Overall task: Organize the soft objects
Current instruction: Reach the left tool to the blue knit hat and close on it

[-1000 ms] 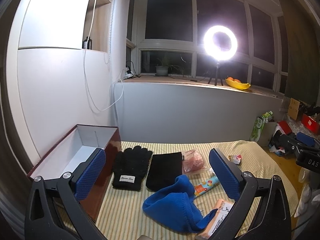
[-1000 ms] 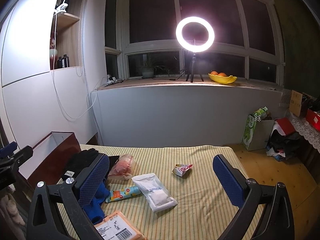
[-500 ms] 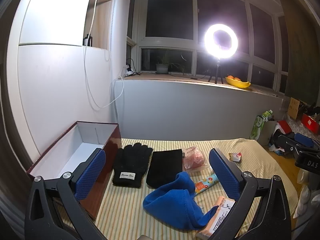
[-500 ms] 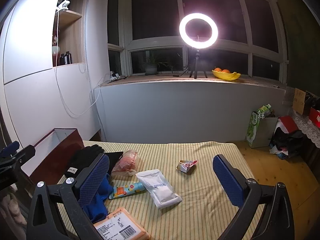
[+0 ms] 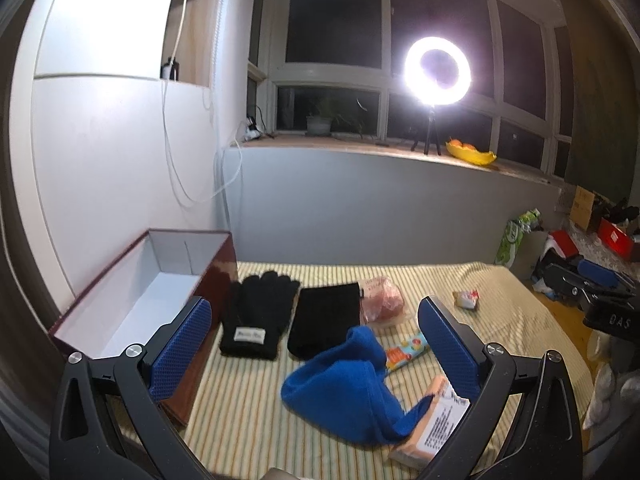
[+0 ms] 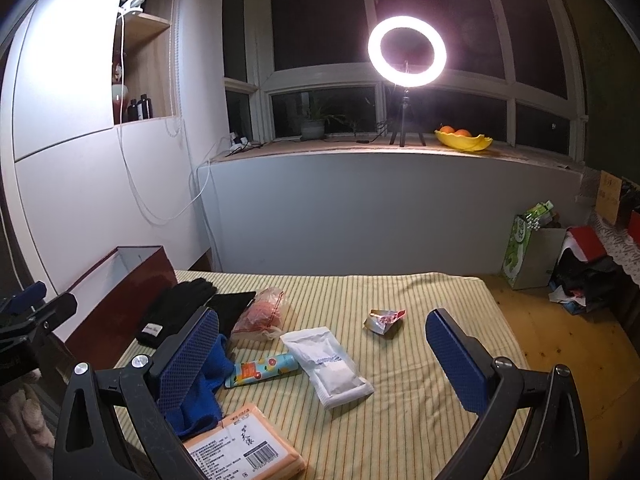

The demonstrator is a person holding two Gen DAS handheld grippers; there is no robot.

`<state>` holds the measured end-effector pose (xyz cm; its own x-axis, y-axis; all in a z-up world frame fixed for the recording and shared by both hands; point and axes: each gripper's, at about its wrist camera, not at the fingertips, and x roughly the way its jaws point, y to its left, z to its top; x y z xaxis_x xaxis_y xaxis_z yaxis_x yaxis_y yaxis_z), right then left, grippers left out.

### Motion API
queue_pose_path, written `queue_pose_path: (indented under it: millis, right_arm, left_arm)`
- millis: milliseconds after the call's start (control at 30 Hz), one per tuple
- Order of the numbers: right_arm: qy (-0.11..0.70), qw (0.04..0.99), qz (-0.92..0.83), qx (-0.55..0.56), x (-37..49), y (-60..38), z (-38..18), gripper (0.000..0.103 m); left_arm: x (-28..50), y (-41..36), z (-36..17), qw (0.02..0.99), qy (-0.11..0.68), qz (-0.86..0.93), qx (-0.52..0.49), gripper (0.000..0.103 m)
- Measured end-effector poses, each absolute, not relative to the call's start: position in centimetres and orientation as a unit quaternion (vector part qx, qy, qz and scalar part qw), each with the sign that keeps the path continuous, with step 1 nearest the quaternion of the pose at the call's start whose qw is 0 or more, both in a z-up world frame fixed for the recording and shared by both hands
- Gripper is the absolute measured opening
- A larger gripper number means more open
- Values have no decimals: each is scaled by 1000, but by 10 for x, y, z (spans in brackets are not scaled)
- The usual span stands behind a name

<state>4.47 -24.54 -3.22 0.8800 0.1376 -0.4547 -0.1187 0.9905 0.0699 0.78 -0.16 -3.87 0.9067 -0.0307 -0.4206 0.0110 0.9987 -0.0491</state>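
Overhead, both tools hang above a bed (image 6: 400, 420) covered in a yellow-striped sheet, and neither holds anything. The left tool (image 5: 314, 344) has its blue-padded fingers spread wide, and so does the right tool (image 6: 322, 354).

At the bed's left edge stands a dark red box (image 5: 212, 280) with a white inside, open at the top. Just beside its right wall lies a pair of black gloves (image 5: 256, 314), fingers pointing toward the far edge, with a small white label near the cuff. A flat black cloth (image 5: 326, 322) lies just beside the gloves on their right. Nearer the front edge, a blue knit cloth (image 5: 344, 388) sits crumpled in a heap, touching the black cloth's near end; its lower tail reaches an orange packet with a printed label (image 6: 244, 448) at the front edge.

A clear bag with pinkish contents (image 6: 260, 314) lies next to the black cloth toward the middle of the bed. Close to the blue cloth is a small colourful tube (image 6: 262, 368), and touching the tube's end is a white pouch (image 6: 330, 364). A small crumpled wrapper (image 6: 384, 318) lies apart, toward the right edge.

On the window ledge beyond the bed stand a lit ring light (image 6: 406, 52), a potted plant (image 6: 314, 124) and a yellow bowl of fruit (image 6: 464, 140).
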Motion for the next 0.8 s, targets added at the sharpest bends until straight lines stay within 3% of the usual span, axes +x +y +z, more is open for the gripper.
queue_pose_path:
  millis: [467,800]
  right_arm:
    - [342,927,151,5,68,-237,-82,102]
    - [434,864,254,23,106,-205,-108,102]
  left_arm:
    - [-2,0,-105,940,334,-47,-58,102]
    - [8,8,-127,927,361,-52,-90,99]
